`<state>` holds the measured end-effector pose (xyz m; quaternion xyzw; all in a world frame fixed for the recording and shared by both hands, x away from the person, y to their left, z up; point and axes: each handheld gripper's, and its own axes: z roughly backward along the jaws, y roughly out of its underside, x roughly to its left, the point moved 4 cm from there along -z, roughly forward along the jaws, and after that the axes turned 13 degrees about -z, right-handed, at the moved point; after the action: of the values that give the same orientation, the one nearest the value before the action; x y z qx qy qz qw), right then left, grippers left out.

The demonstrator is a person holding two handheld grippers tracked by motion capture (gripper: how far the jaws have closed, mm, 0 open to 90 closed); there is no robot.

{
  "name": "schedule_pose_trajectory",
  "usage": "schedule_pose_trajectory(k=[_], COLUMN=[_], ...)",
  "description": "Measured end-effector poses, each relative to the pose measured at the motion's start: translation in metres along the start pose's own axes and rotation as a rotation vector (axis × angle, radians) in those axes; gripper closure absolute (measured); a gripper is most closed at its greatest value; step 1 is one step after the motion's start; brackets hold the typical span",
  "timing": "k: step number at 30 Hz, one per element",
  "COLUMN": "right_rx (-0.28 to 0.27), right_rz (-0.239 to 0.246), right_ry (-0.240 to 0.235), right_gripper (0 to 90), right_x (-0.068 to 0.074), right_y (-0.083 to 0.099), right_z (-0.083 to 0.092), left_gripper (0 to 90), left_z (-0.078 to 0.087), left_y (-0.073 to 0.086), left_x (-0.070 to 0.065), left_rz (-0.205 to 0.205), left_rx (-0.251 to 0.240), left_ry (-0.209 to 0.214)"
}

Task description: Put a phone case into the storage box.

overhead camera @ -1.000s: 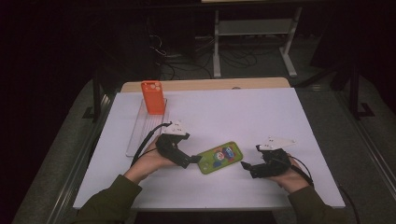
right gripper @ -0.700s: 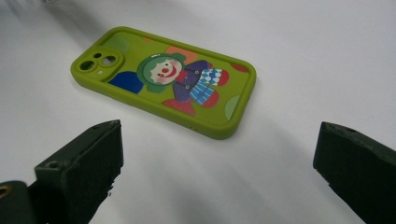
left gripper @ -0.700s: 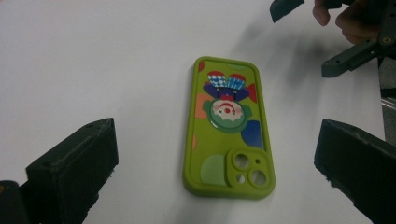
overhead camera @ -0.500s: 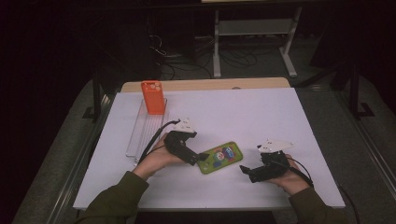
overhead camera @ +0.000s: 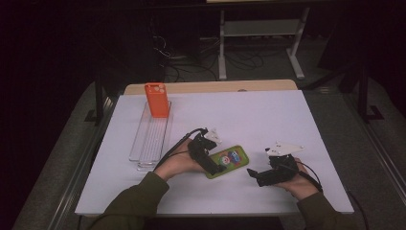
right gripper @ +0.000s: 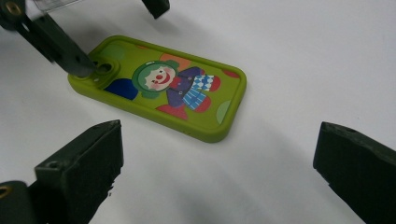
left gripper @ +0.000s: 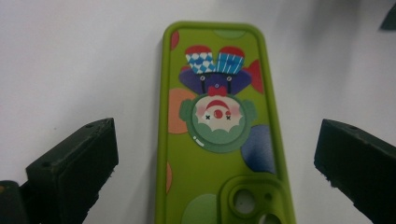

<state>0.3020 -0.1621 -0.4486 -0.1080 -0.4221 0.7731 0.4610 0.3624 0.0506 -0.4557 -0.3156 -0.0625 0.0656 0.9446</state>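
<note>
A: What do the fingers [left gripper: 74, 158] of the left gripper [left gripper: 215, 158] show?

B: They stand spread, one on either side of the green phone case [left gripper: 219, 135], touching neither edge. The case lies flat on the white table [left gripper: 70, 60], clown face up, its camera cut-out nearest that gripper.

A: And from above?

B: The left gripper [overhead camera: 210, 165] sits over the near-left end of the case [overhead camera: 230, 160], which lies near the front of the table [overhead camera: 268, 115]. The right gripper [overhead camera: 253, 175] rests just beside the case's other end, apart from it, jaws wide with nothing between them; they have just been opening.

A: So which step is this?

B: Seemingly the approach to a grasp by the left hand; the case is not yet pinched.

A: What does the next move call for?

B: Probably lowering the jaws to straddle the long edges, then closing squarely. The orange phone case [overhead camera: 157, 99] standing at the far end of the clear tray [overhead camera: 151, 143] suggests a destination, though that is a guess.
</note>
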Motion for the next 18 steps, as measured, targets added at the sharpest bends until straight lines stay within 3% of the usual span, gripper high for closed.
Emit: schedule_pose_trajectory(k=[5, 12, 18], right_rx=[-0.003, -0.005, -0.007], right_rz=[0.000, -0.001, -0.005], right_ry=[0.004, 0.008, 0.009], right_gripper=[0.9, 0.9, 0.9], right_x=[-0.001, -0.001, -0.002], right_y=[0.000, 0.000, 0.000], right_z=[0.001, 0.001, 0.001], left_gripper=[0.0, 0.0, 6.3], left_z=[-0.007, -0.015, -0.016], left_y=[0.001, 0.003, 0.005], left_x=[-0.004, -0.009, -0.008], left_rz=[0.001, -0.032, -0.068], left_rx=[0.015, 0.070, 0.099], left_ry=[0.008, 0.015, 0.013])
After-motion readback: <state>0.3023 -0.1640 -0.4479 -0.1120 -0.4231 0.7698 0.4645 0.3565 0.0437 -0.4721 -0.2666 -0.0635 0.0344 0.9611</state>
